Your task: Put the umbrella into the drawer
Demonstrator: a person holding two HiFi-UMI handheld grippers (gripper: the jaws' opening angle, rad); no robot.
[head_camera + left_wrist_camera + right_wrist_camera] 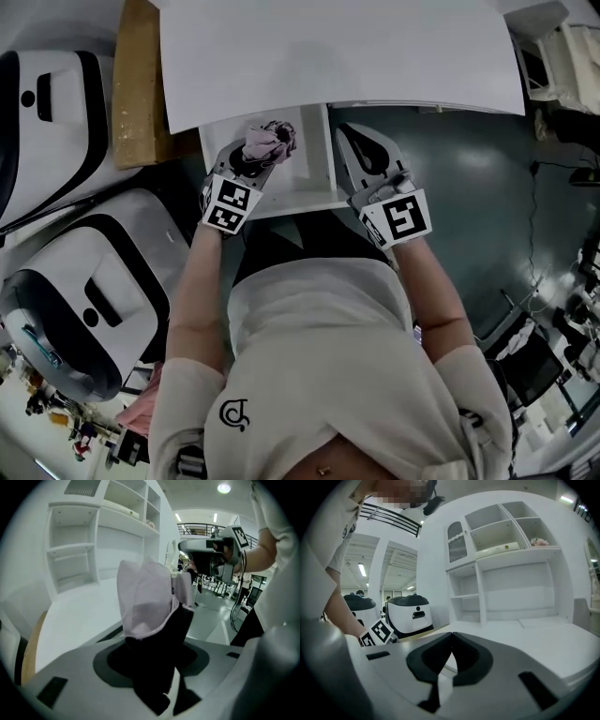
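White desk point(337, 56) fills the top of the head view, and its drawer point(317, 173) stands pulled out under the front edge, open to take the load. The folded umbrella point(269, 141), lilac fabric over a black body, sits over the drawer's left half; whether it touches the bottom I cannot tell. The left gripper point(255, 161) has its jaws partway apart, clamped on the umbrella's black lower part to carry it in. The right gripper point(451, 639) is just beside the drawer's right wall, tips together on nothing, likely placed to push it closed.

The umbrella point(270, 141) is over the drawer point(311, 184), the right gripper point(350, 134) beside it.
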